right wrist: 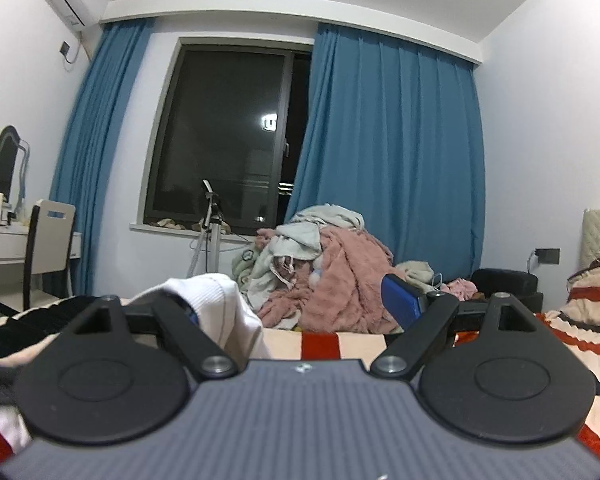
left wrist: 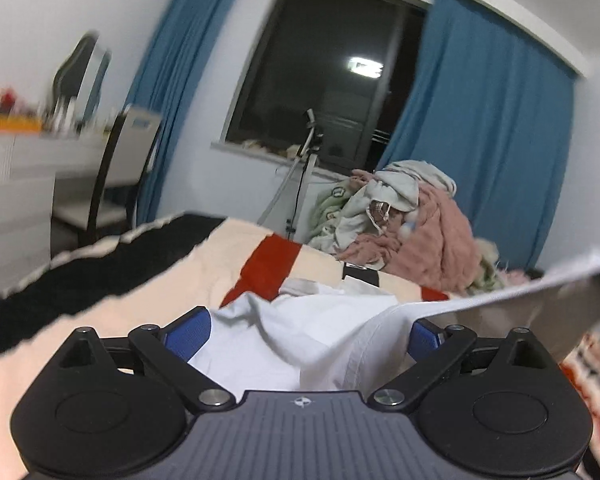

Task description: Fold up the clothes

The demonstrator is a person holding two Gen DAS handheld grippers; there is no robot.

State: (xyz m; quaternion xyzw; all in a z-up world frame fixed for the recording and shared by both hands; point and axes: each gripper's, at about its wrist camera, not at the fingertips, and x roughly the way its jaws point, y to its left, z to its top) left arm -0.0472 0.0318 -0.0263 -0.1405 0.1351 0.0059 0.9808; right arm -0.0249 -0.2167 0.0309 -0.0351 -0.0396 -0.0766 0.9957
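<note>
Lying across the striped blanket (left wrist: 204,272), on the near side of the clothes pile (left wrist: 404,220), is a white garment (left wrist: 300,336), rumpled rather than flat. The left gripper (left wrist: 308,330) stands wide, its blue fingers (left wrist: 190,334) spread to either side of the cloth, which bunches between them and over its body; nothing is pinched. One edge of the garment rises up and away from the pile side, as if lifted from out of frame. The right gripper (right wrist: 296,304) also stands wide, and a ribbed white fold (right wrist: 216,300) drapes over its finger farther from the pile, loose rather than clamped.

By my reading, the garment is being gathered or laid out for a fold; whether a fold has just been released or is being set up cannot be told. Either way, the next move calls for a clear edge or corner pinched cleanly and the cloth drawn taut over the blanket.
</note>
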